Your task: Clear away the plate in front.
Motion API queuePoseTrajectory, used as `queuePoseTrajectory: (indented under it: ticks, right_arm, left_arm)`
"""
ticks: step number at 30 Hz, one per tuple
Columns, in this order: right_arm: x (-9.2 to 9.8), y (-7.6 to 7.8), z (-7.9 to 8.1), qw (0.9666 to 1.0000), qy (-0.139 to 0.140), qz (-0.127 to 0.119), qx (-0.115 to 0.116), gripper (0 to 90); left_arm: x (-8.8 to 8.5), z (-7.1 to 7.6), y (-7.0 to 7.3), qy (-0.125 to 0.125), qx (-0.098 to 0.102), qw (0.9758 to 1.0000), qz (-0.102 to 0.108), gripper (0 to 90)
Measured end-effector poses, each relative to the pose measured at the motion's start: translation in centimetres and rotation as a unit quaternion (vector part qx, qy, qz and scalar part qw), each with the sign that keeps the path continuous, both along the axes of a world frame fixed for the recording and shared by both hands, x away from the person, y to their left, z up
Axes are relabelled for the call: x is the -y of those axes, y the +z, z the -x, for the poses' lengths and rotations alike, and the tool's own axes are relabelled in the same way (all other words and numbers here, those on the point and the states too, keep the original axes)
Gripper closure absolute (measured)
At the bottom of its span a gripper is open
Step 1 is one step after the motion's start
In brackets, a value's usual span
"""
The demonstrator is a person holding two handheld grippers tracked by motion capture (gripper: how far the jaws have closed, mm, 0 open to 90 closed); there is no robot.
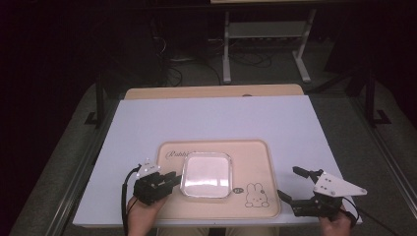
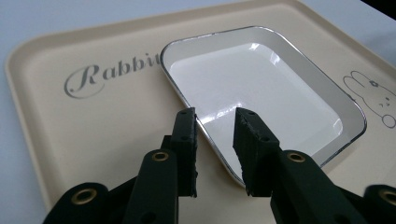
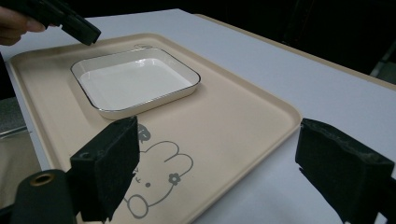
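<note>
Jaws of the left gripper (image 2: 215,114) parted a little, one pad either side of the dish (image 2: 261,88) rim, not pressing on it: released, nothing grasped. Left hand (image 1: 142,209) low at the near left of the desk (image 1: 211,118), gripper (image 1: 169,179) pointing level toward the dish's left edge, black body tilted slightly, cable looping behind. Jaws of the right gripper (image 3: 217,161) spread wide and empty, straddling the tray (image 3: 243,116) corner and the bare desk beside it. Right hand (image 1: 337,223) at the near right, well apart from the dish, gripper (image 1: 290,182) angled toward the tray's right edge, grey three-cornered plate on top.

Dish: square with rounded corners, shallow, glossy white inside, thin dark line round the rim, light glinting off the bottom. Sitting flat on the tray, left of its middle, just below the script lettering (image 2: 109,74). Tray: beige, matte, rectangular, rounded corners, low raised lip; outline drawing of a rabbit (image 3: 156,179) printed near its front right corner, beside the dish. Desk top: pale, smooth, matte sheet over a wooden board showing at the far edge. Jaw pads: black, blocky, rough-edged foam or rubber, fixed to hard black fingers (image 2: 184,140) with brass-coloured rivets.
</note>
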State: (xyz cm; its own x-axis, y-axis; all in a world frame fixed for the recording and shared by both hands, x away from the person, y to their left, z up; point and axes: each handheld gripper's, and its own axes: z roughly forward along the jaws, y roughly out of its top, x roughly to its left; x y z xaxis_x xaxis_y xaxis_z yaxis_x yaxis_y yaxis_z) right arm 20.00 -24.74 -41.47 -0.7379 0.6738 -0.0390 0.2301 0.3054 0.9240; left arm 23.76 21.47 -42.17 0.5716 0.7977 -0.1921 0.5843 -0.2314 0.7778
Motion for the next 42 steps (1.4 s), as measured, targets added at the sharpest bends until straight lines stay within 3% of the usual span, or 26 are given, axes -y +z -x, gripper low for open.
queuePoseTrajectory:
  ticks: [4,24,42]
  right_arm:
    - [0.0,0.0,0.0,1.0000,0.000,0.000,-0.001,12.9]
    - [0.1,-0.1,-0.1,1.0000,-0.002,-0.001,-0.003,12.9]
    - [0.5,-0.2,-0.2,0.9999,-0.007,-0.002,-0.008,12.9]
  left_arm:
    - [-0.2,0.0,0.3,-0.009,0.017,0.9998,-0.009,66.6]
    - [-2.2,-0.3,1.0,-0.039,0.061,0.9969,-0.030,47.3]
    - [-4.1,-0.2,1.0,-0.036,0.067,0.9969,-0.020,35.3]
